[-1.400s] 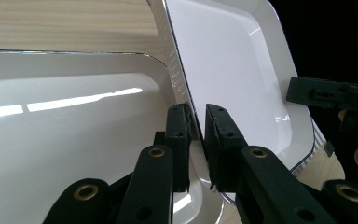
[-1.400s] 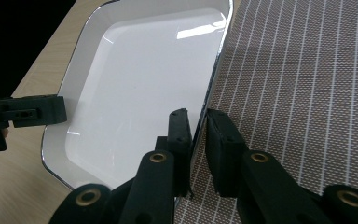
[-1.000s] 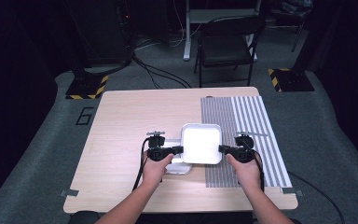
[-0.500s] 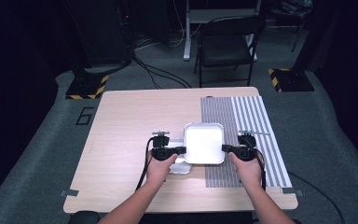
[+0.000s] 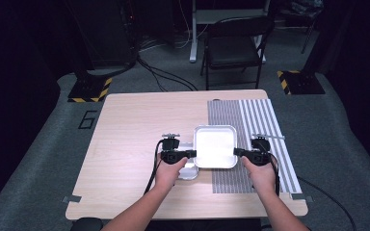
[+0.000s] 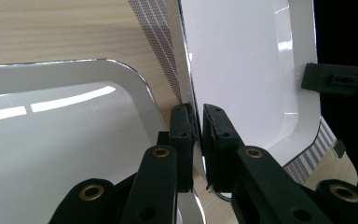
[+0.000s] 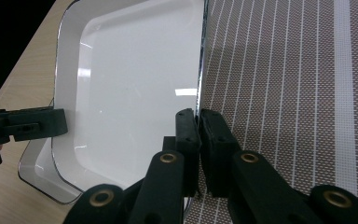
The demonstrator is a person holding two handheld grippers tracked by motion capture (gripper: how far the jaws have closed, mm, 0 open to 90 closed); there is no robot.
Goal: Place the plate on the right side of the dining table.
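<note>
A white square tray hangs a little above the table, held from both sides. My left gripper is shut on its left rim, and my right gripper is shut on its right rim. In the left gripper view the jaws pinch the thin rim of this tray. In the right gripper view the jaws clamp the opposite rim of the tray. A second white tray lies on the table under the left edge of the held one, also in the left gripper view.
A grey striped mat covers the right part of the wooden table, under the held tray's right half. A dark folding chair stands beyond the far edge. Cables run over the floor.
Both hands and the held tray have shifted slightly right, toward the striped mat. More of the lower tray shows at the left. Both grippers stay shut on the rims.
</note>
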